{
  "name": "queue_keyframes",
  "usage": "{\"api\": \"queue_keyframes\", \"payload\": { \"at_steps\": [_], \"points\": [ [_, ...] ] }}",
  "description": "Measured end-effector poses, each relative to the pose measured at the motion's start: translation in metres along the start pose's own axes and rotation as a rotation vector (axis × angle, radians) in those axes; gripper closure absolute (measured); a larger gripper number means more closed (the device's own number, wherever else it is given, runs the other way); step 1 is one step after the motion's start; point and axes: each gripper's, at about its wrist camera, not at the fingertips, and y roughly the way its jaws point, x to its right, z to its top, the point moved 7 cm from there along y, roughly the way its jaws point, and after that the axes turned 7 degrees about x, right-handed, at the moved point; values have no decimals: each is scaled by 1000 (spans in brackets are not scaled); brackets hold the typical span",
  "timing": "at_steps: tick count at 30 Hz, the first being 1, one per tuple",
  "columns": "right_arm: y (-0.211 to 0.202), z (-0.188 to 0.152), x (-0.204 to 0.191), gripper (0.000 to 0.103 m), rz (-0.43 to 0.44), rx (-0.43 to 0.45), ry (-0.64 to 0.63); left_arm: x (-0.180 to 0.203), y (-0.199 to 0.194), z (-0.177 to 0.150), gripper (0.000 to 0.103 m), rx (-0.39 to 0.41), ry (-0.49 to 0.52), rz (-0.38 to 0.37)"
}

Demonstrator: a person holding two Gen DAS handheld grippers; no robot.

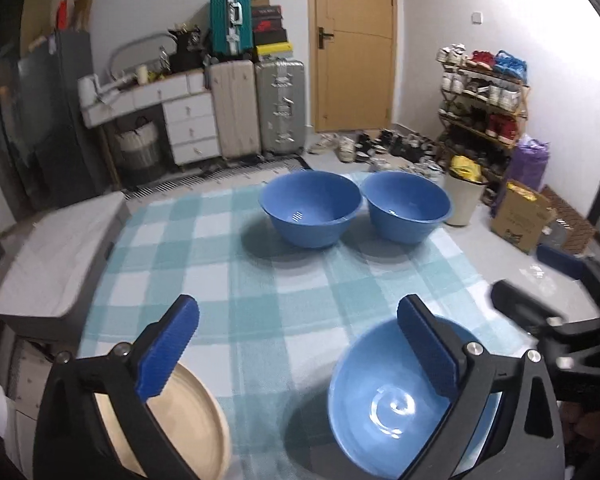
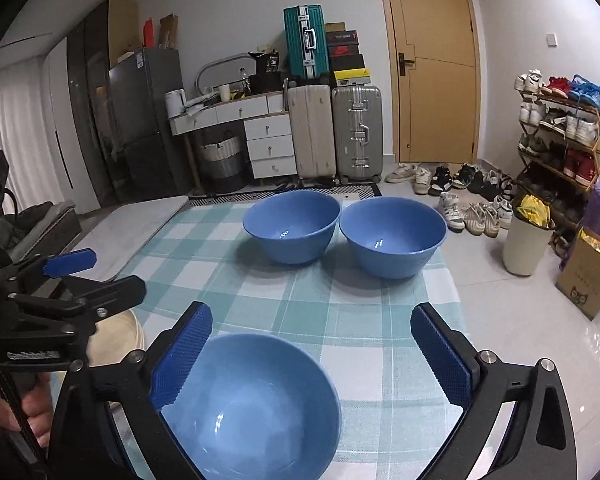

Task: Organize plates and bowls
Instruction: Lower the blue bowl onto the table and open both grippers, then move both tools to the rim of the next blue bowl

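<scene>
Bowl (image 2: 256, 404) sits low in frame by the wide-open right gripper (image 2: 312, 356); left gripper (image 1: 298, 344), also wide, hovers between it and a beige plate (image 1: 188, 420); two bowls (image 2: 292, 226) stand mid-frame on the checked cloth (image 2: 300, 304)

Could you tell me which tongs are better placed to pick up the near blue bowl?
Right tongs: open, with the near bowl almost between the fingers. The left tongs sit between that bowl and the beige plate.
</scene>
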Motion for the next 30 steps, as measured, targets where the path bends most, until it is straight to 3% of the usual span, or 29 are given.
{"api": "queue_keyframes", "payload": {
  "at_steps": [6, 10, 14, 19, 23, 26, 30],
  "points": [
    [-25, 30, -5, 2, 64, 53, 7, -5, 7, 6, 2, -12, 21, 29],
    [-45, 57, -27, 2, 250, 61, 52, -13, 6, 18, 2, -14, 10, 10],
    [-68, 92, -44, 2, 301, 122, 49, -28, -1, 42, 2, 3, -14, -8],
    [-93, 143, -70, 1, 256, 256, -72, -48, 4, 71, 0, 23, -7, 53],
    [-94, 178, -84, 1, 258, 329, -165, -57, 30, 83, 0, -16, -24, 33],
    [-69, 195, -86, 1, 220, 303, -205, -62, 59, 81, 0, -98, -82, -4],
    [-20, 216, -64, 1, 198, 222, -122, -65, 101, 76, 0, -198, -175, -54]
  ]
}}
